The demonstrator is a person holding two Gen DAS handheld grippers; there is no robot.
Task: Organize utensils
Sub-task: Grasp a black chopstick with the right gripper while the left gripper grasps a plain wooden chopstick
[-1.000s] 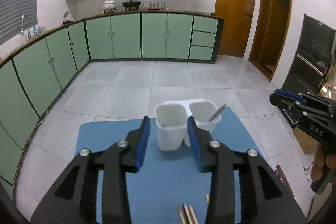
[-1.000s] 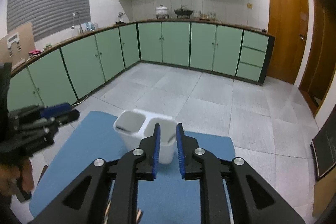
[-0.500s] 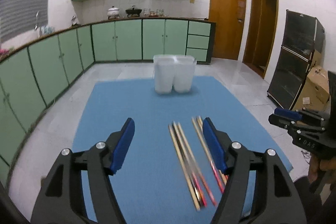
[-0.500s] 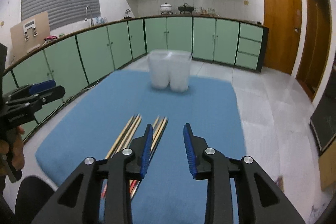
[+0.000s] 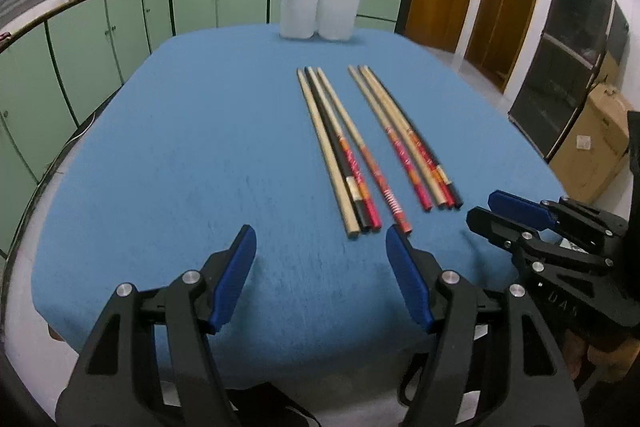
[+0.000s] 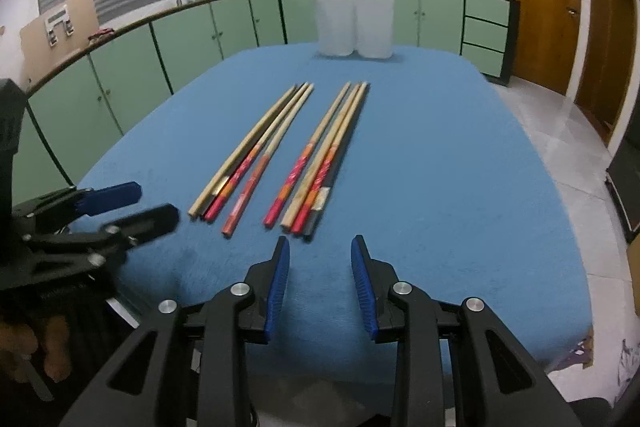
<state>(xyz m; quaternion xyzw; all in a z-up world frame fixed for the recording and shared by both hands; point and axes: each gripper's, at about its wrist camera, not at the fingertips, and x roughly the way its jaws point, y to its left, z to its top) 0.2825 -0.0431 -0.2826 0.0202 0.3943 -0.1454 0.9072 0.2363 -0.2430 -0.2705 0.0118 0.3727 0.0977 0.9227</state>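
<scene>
Left claw [image 5: 320, 263] stands wide and empty, right claw [image 6: 318, 259] narrower, also empty. Chopsticks [image 5: 356, 151] lie just ahead on the worktop [image 5: 180, 147], ends toward both for pickup; white holder [image 5: 318, 11] beyond.

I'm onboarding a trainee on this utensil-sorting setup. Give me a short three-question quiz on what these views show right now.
1. True or false: the left tongs have something gripped between them.
2. Multiple choice: where do the chopsticks lie? A) inside the white holder B) in two groups on the blue cloth C) on the floor
3. Fill in: the white holder stands at the ___ edge of the blue cloth, seen from the right tongs.

Key: 1 false, both tongs are open and empty. 2 B. 3 far.
</scene>
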